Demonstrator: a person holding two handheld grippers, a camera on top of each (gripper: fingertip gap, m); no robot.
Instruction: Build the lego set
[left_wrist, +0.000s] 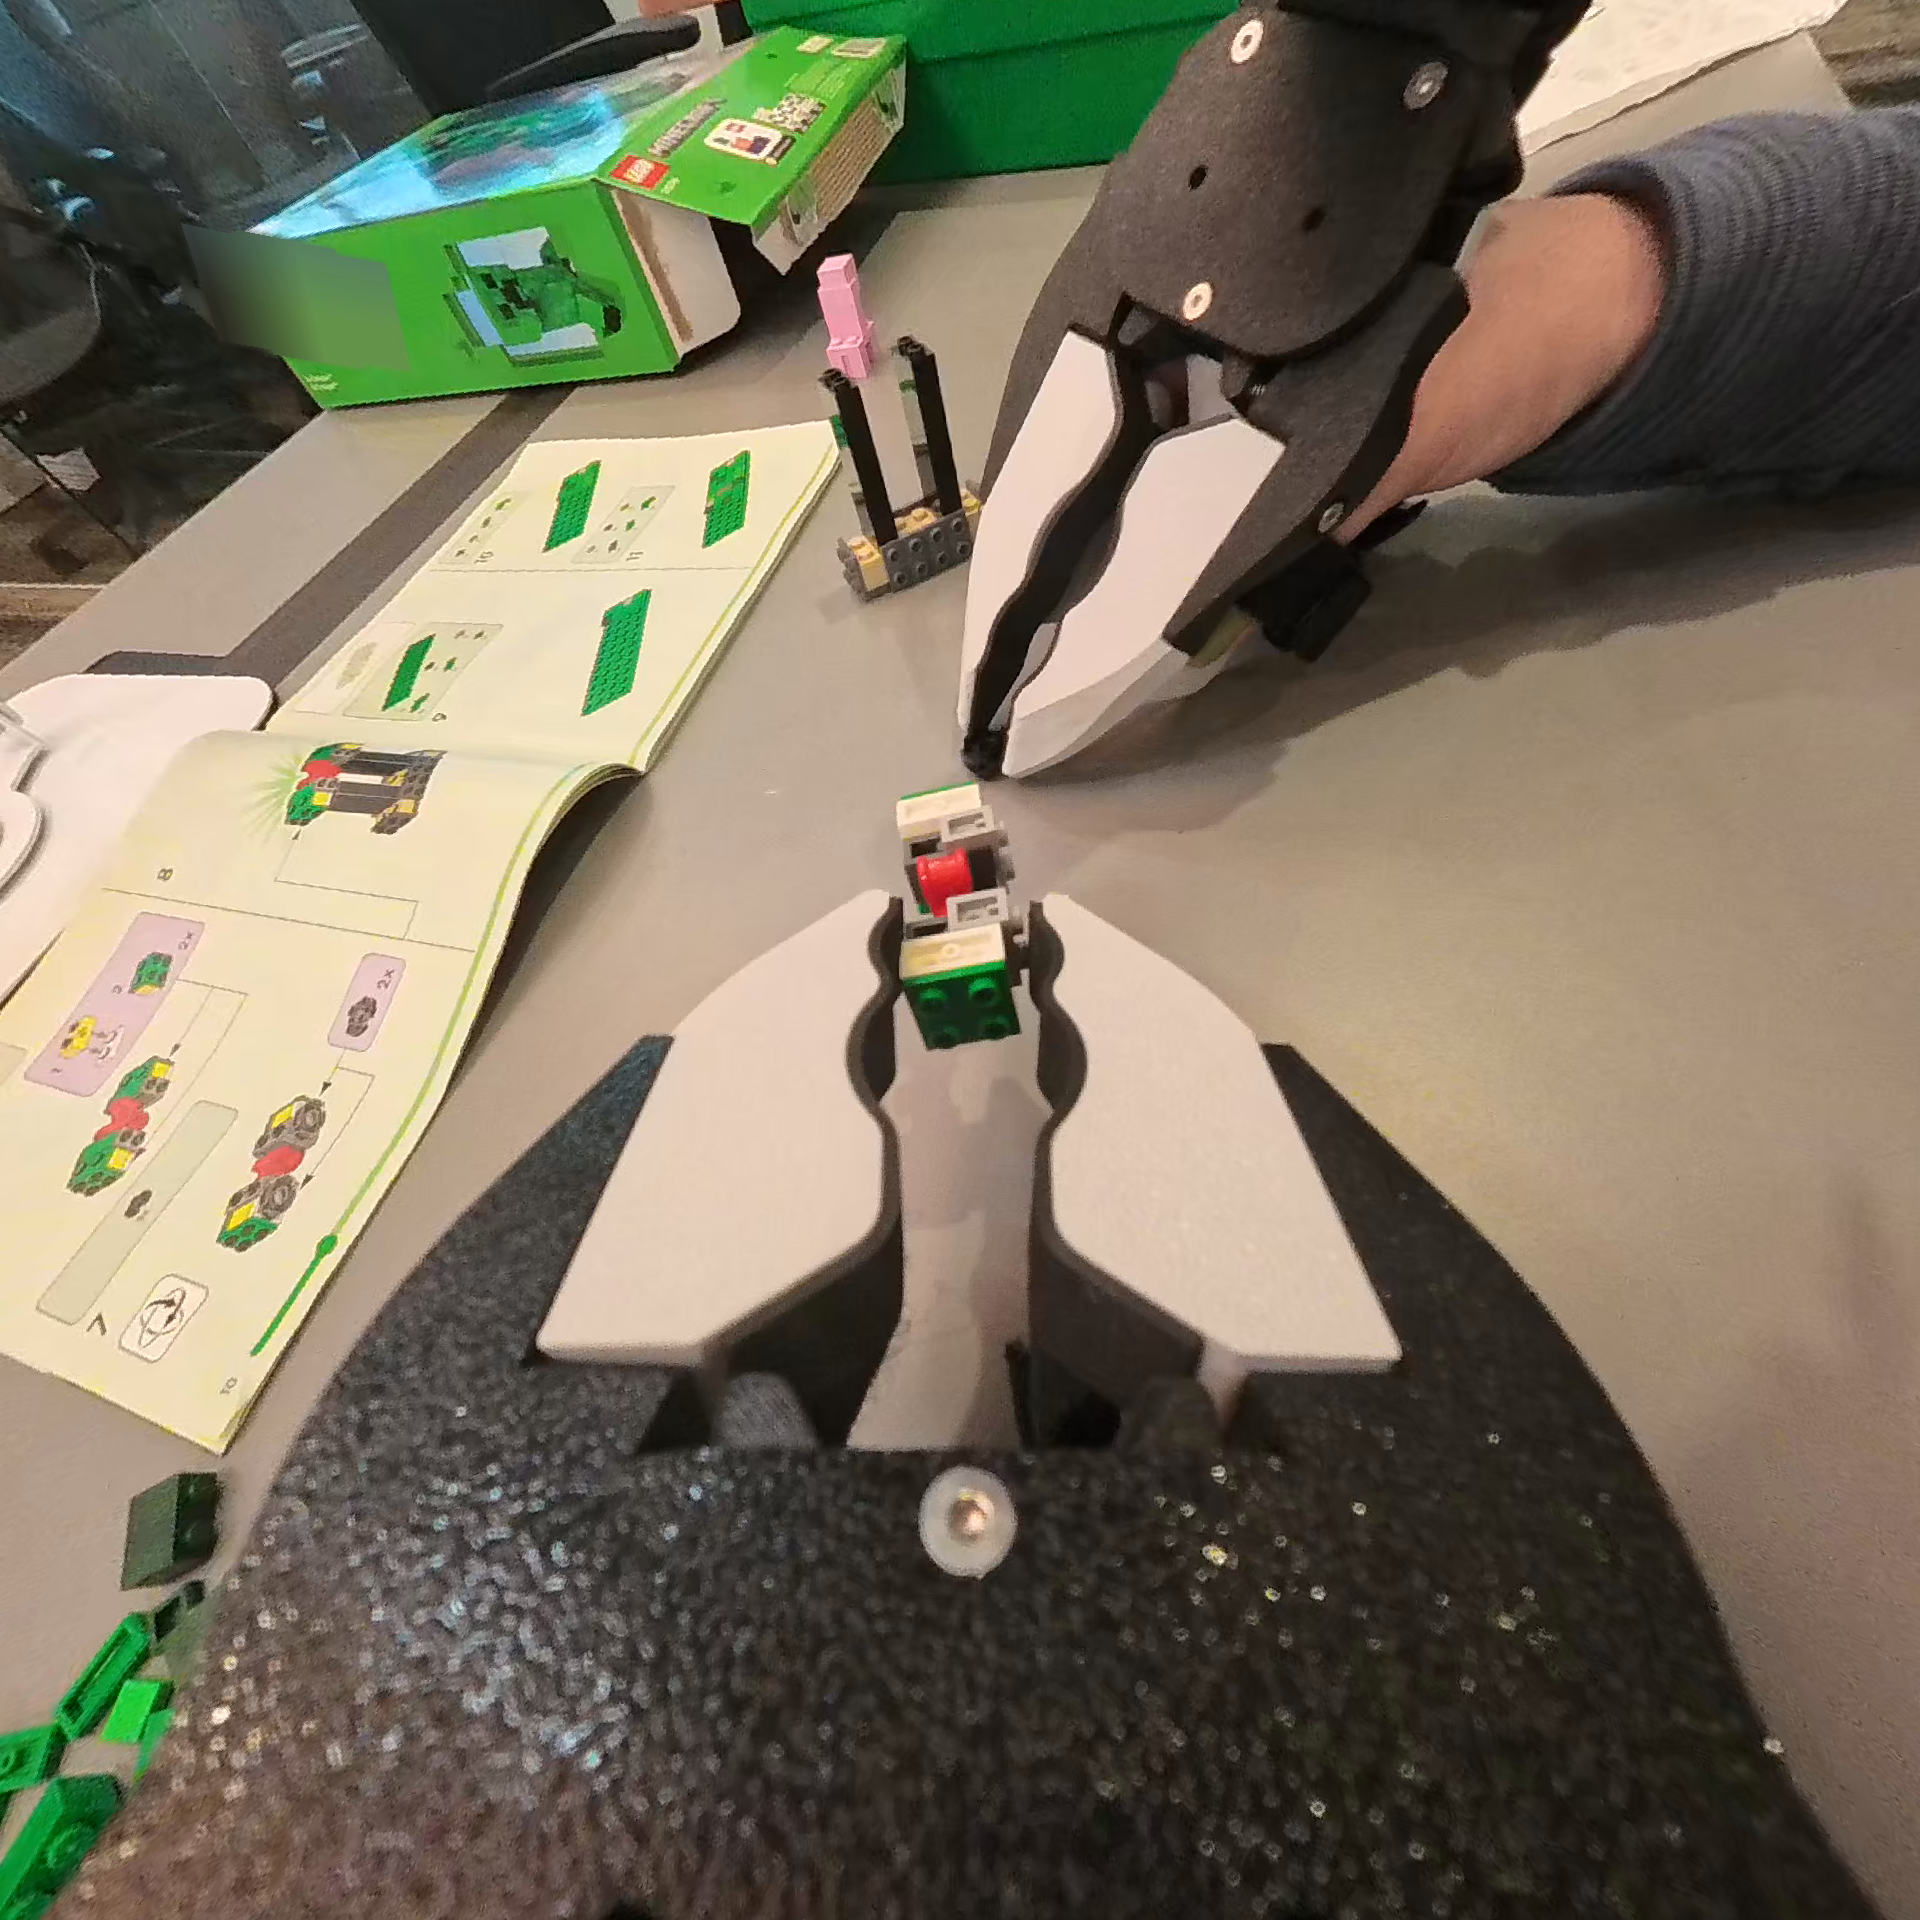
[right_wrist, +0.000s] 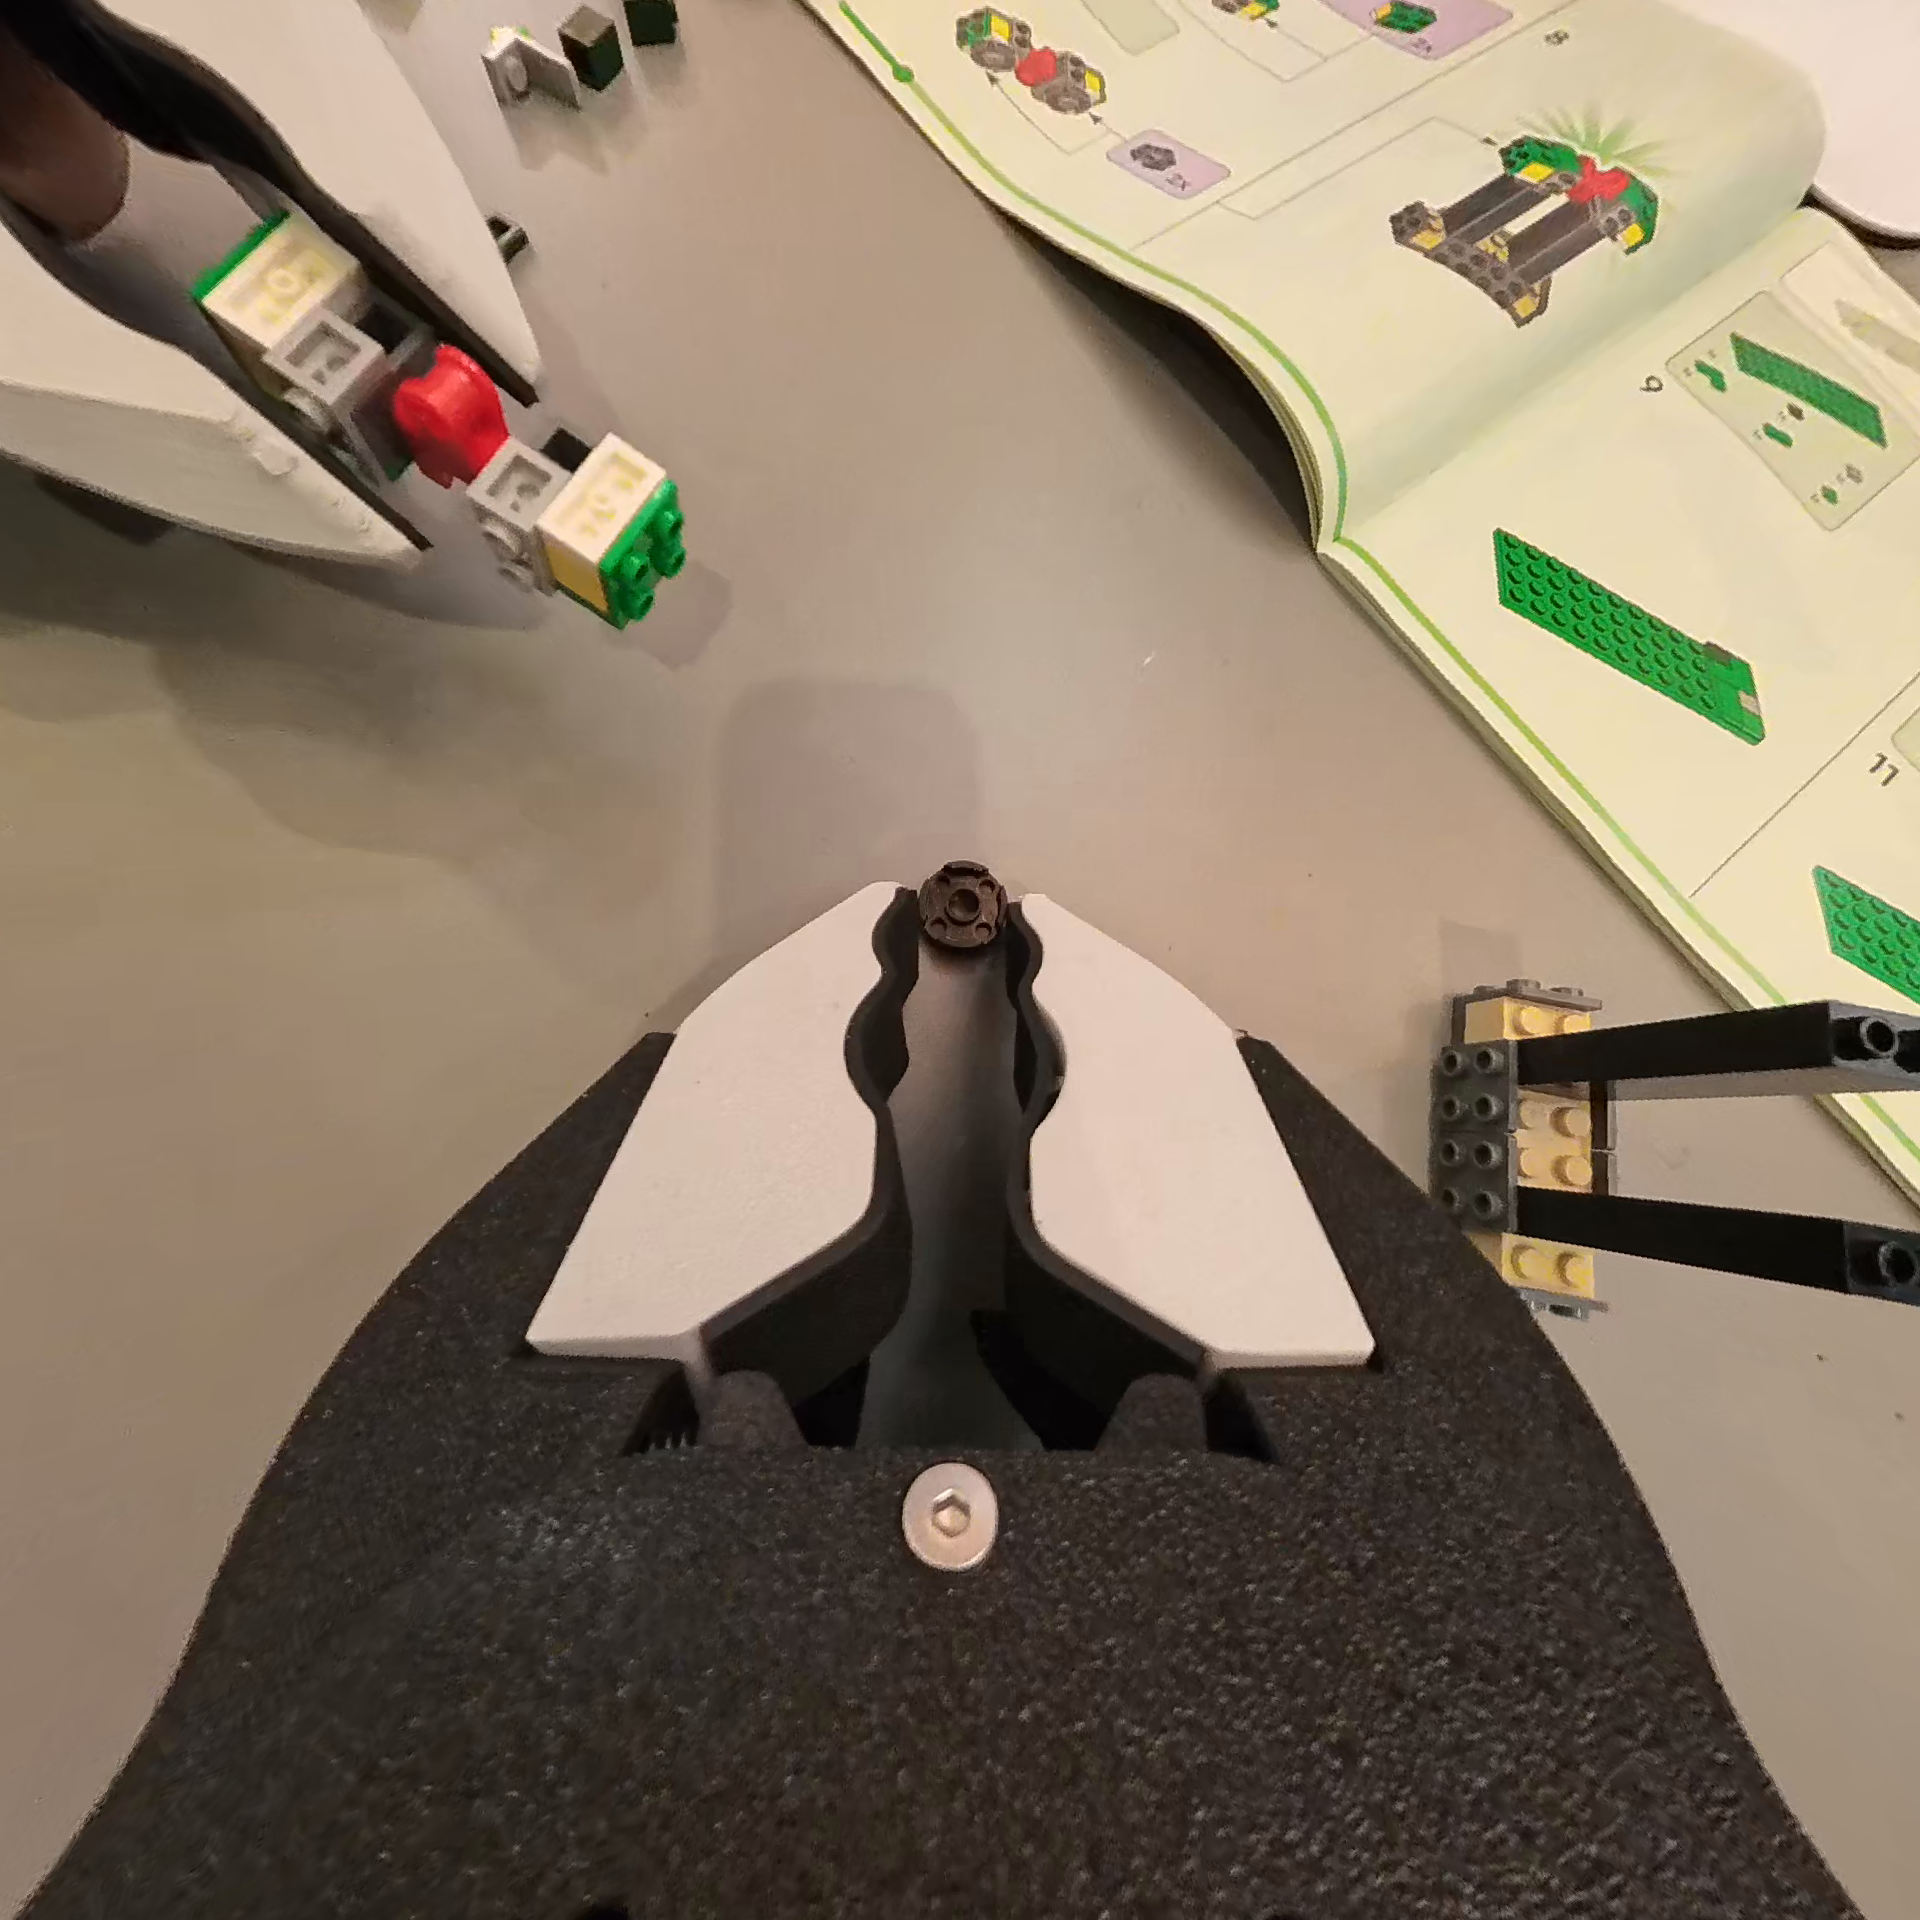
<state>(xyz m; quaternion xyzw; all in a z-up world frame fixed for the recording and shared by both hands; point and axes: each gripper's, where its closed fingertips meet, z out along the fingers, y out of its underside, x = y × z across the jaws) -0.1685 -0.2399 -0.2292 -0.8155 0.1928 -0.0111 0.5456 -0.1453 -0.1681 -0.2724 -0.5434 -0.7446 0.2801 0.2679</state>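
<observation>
My left gripper is shut on a small sub-assembly of green, white and grey bricks with a red piece in the middle. It also shows at the upper left of the right wrist view. My right gripper is shut on a small round black stud piece. In the left wrist view the right gripper points down at the table just beyond the sub-assembly. A frame with two black pillars on a grey and tan base stands behind it, and lies at the right edge of the right wrist view.
An open instruction booklet lies left of the grippers. A green set box and a pink figure stand at the back. Loose green bricks lie at the near left. Small grey and dark pieces lie beyond the left gripper. The gap from one gripper's tips to the other's is roughly 9 centimetres. To reach the pink figure in a straight line is about 25 centimetres for my right fingers, about 35 centimetres for my left.
</observation>
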